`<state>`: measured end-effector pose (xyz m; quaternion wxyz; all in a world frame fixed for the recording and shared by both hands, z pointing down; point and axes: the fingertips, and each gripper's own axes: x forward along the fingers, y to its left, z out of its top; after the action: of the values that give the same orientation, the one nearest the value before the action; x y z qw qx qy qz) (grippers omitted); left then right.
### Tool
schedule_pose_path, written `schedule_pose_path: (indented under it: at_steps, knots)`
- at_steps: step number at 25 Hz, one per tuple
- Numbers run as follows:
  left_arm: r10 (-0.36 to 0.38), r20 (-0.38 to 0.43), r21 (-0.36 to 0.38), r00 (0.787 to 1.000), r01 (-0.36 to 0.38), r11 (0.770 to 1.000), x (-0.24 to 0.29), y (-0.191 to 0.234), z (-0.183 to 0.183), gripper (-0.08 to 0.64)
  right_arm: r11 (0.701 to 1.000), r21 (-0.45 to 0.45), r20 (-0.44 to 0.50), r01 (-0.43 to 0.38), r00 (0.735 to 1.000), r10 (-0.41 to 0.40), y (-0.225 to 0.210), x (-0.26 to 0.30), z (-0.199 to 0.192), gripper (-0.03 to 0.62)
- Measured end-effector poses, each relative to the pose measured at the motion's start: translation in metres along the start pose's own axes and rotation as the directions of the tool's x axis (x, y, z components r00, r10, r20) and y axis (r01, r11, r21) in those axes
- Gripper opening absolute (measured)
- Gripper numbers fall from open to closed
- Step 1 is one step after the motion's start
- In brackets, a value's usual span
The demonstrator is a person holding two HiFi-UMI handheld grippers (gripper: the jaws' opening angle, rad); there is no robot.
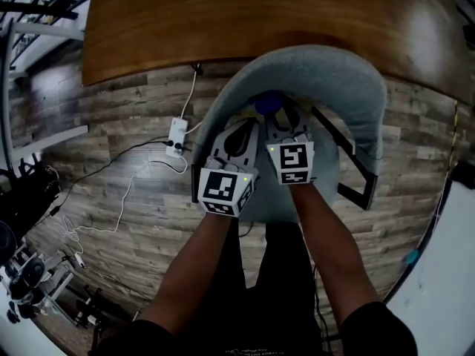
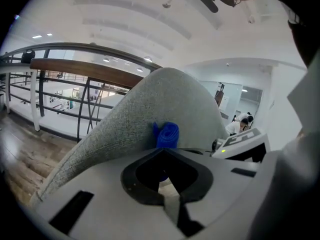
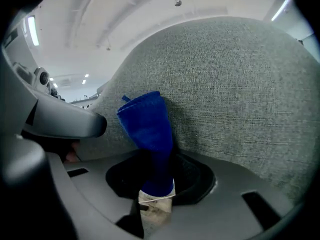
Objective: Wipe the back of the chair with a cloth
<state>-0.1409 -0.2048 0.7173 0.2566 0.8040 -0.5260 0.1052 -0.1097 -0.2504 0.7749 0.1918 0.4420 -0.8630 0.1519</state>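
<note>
R gripper (image 3: 156,196): jaws clamped on the lower end of a blue folded cloth (image 3: 147,134). The cloth sticks up out of the jaws, and its top end is pressed flat against the inner face of the grey woven-fabric chair back (image 3: 235,89). A pale patch shows just below the cloth at the pinch point; can't tell what it is.

L gripper (image 2: 167,196): jaws together or very nearly so, w/ only a thin wedge-shaped gap and nothing clearly gripped. A bit of blue shows through the dark opening; can't tell if it touches the jaws. This gripper points at the same chair back, w/ the cloth straight ahead on the fabric, near the curved top edge. R gripper body is visible just to its right.

Head view: both grippers sit side by side over the chair, tips near the back's inner curve, w/ the cloth between and just beyond the tips. L marker cube is a bit nearer the person than the R one.

A brown wooden tabletop (image 1: 260,13) is beyond the chair, w/ the chair's top edge close to the table edge. Floor is grey-brown wood plank (image 1: 126,102). A white power strip w/ cables (image 1: 177,136) lies on the floor left of the chair.
</note>
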Motion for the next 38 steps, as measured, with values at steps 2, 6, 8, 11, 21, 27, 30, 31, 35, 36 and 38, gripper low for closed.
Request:
schedule_pose_path:
  at_steps: [2,6,8,11,21,27,30,31,35,36,38]
  knots:
    - [-0.002,-0.006,-0.009,1.000,0.002,1.000,0.002,-0.003,-0.001,0.006,1.000,0.002,-0.004,0.014,1.000,-0.014,-0.004,-0.002,-0.002,0.110]
    - [-0.019,-0.021,0.001,1.000,0.019,1.000,0.012,-0.011,-0.003,0.006,0.998,0.010,-0.003,0.054,0.999,-0.054,-0.019,-0.004,-0.004,0.110]
    - [-0.031,-0.033,0.005,0.999,0.032,0.999,0.018,-0.015,-0.007,0.006,0.997,0.014,-0.007,0.077,0.997,-0.077,-0.029,-0.006,-0.006,0.110]
    - [-0.053,-0.056,0.001,0.997,0.053,0.999,0.023,-0.022,-0.011,0.006,0.992,0.032,-0.009,0.122,0.992,-0.122,-0.046,-0.014,-0.010,0.110]
    - [-0.124,-0.081,0.052,0.989,0.128,0.990,0.044,-0.052,-0.003,0.006,0.947,0.111,-0.054,0.302,0.953,-0.297,-0.105,-0.055,-0.031,0.110]
    - [-0.204,-0.100,0.047,0.974,0.210,0.977,0.054,-0.086,-0.003,0.006,0.906,0.188,-0.074,0.380,0.925,-0.372,-0.131,-0.085,-0.043,0.110]
    - [-0.253,-0.118,0.062,0.960,0.261,0.963,0.056,-0.111,-0.008,0.006,0.881,0.224,-0.077,0.417,0.908,-0.411,-0.142,-0.104,-0.051,0.110]
    - [-0.264,-0.124,0.065,0.957,0.273,0.960,0.057,-0.117,-0.011,0.006,0.870,0.235,-0.079,0.433,0.901,-0.426,-0.145,-0.112,-0.054,0.110]
    - [-0.297,-0.146,0.084,0.944,0.311,0.947,0.059,-0.139,-0.017,0.006,0.823,0.283,-0.092,0.492,0.868,-0.487,-0.158,-0.137,-0.064,0.110]
    - [-0.306,-0.152,0.094,0.940,0.322,0.942,0.059,-0.144,-0.019,0.006,0.813,0.292,-0.093,0.503,0.861,-0.500,-0.161,-0.142,-0.066,0.110]
    - [-0.323,-0.167,0.111,0.932,0.343,0.933,0.059,-0.153,-0.022,0.006,0.795,0.307,-0.098,0.523,0.848,-0.520,-0.165,-0.152,-0.070,0.110]
